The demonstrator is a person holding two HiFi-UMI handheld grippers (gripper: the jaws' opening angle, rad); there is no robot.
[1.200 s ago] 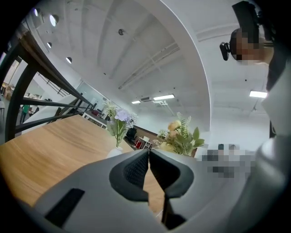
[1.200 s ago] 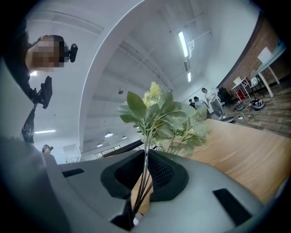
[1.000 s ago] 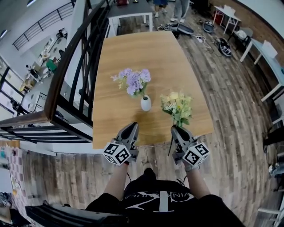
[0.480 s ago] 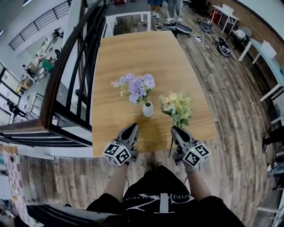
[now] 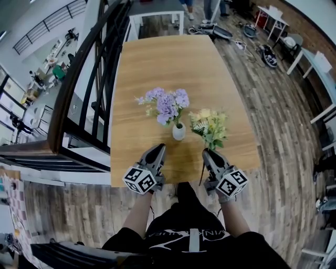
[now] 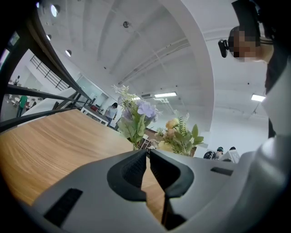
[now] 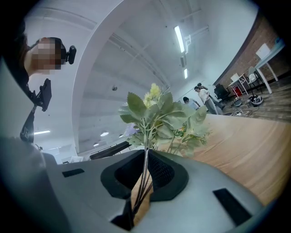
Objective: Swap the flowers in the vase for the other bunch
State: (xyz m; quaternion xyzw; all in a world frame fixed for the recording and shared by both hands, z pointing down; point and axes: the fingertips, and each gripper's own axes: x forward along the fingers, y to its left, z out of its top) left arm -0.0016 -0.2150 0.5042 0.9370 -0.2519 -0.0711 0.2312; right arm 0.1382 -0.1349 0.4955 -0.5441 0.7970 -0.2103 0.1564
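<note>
L gripper [image 5: 157, 147] is empty: jaws pinched together, nothing btwn the pads, hovering at the near edge of the wood table [image 5: 157, 63], approx 7 o'clock from the white vase [image 5: 179, 132]. R gripper [image 5: 206, 152] is clamped narrow on the thin stems [image 7: 143, 179] of the yellow bunch [image 5: 210, 126]. Stem ends stick out behind its jaws toward 6 o'clock, blooms + leaves sit ahead of the tips. Yellow bunch is at 3 o'clock of the vase, just beside it. Its leaves are near the purple flowers [image 5: 167, 103]; can't tell if they touch. Purple flowers are in the vase, stems in the neck, heads spreading toward 11 o'clock. Vase stands upright on the table near the front edge, roughly btwn the two grippers and a bit past them at 12 o'clock. In the L gripper view the purple flowers stand straight ahead of the jaw tips, w/ the yellow bunch off at 2 o'clock. In the way: purple heads overhang the vase mouth, and the held bunch crowds its 3 o'clock side. Around: dark railing [image 5: 86, 84] runs along the table's 9 o'clock side, w/ a lower floor beyond it. A white table [image 5: 157, 16] stands at 12 o'clock past the far end. Bags + cables [image 5: 260, 50] lie on the plank floor at 1–2 o'clock, and more white tables [image 5: 315, 60] stand at 3 o'clock. Standing people [image 7: 200, 96] show beyond the far end in the R gripper view. The wearer's black shirt [image 5: 191, 236] is at 6 o'clock.
</note>
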